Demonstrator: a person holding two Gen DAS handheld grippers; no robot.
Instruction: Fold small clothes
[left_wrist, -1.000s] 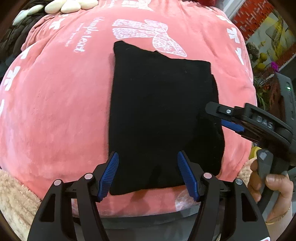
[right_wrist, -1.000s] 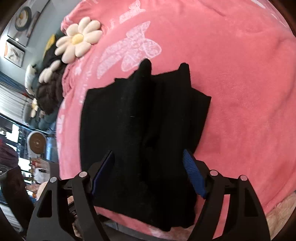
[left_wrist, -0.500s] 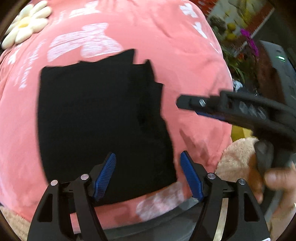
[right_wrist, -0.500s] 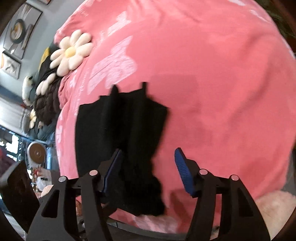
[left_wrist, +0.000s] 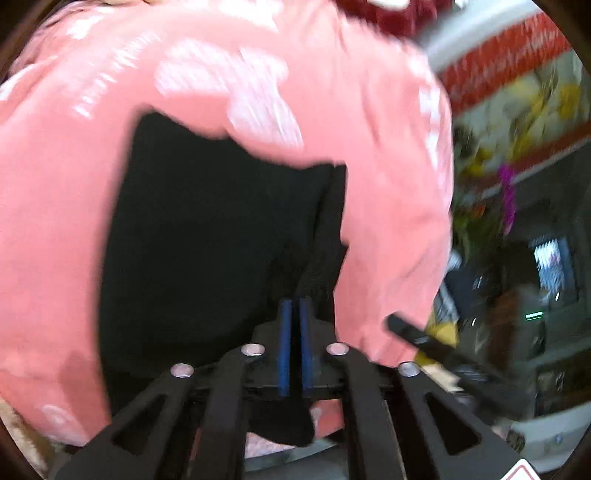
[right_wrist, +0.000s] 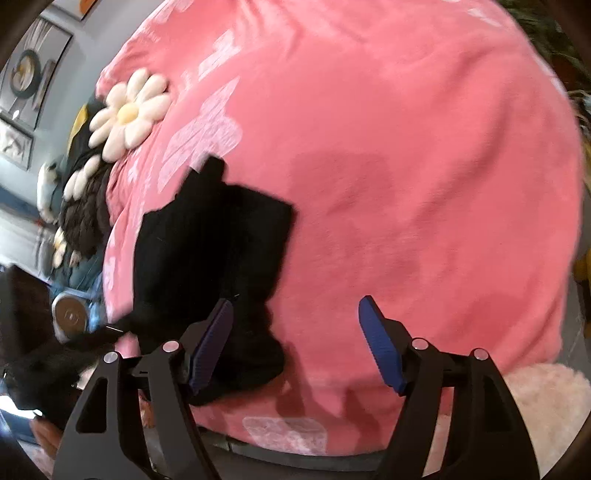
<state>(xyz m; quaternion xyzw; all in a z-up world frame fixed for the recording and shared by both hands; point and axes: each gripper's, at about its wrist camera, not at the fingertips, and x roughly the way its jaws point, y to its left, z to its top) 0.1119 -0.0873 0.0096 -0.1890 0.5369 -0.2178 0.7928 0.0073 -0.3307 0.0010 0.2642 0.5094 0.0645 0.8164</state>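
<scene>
A black folded garment (left_wrist: 207, 236) lies on a pink plush blanket (left_wrist: 55, 184) with white prints. My left gripper (left_wrist: 293, 306) is shut at the garment's near right edge. Black cloth sits around its blue pads and a flap hangs below them. In the right wrist view the same garment (right_wrist: 210, 240) lies to the left. My right gripper (right_wrist: 295, 304) stands open over the bare blanket (right_wrist: 424, 184) and its jaws are opening. Only its left pad (right_wrist: 212, 343) overlaps the garment's edge. One arm of the right gripper (left_wrist: 417, 332) shows blurred at the right of the left wrist view.
A daisy-shaped cushion (right_wrist: 127, 112) and a dark knitted cushion (right_wrist: 85, 221) lie at the blanket's far left. Pale fluffy fabric (right_wrist: 535, 391) borders the near right. Beyond the blanket's right edge are flowers (left_wrist: 509, 192) and a red brick wall (left_wrist: 498, 62).
My left gripper went from open over the garment to shut on its near edge, and its view swung. My right gripper slid right off the garment onto bare blanket.
</scene>
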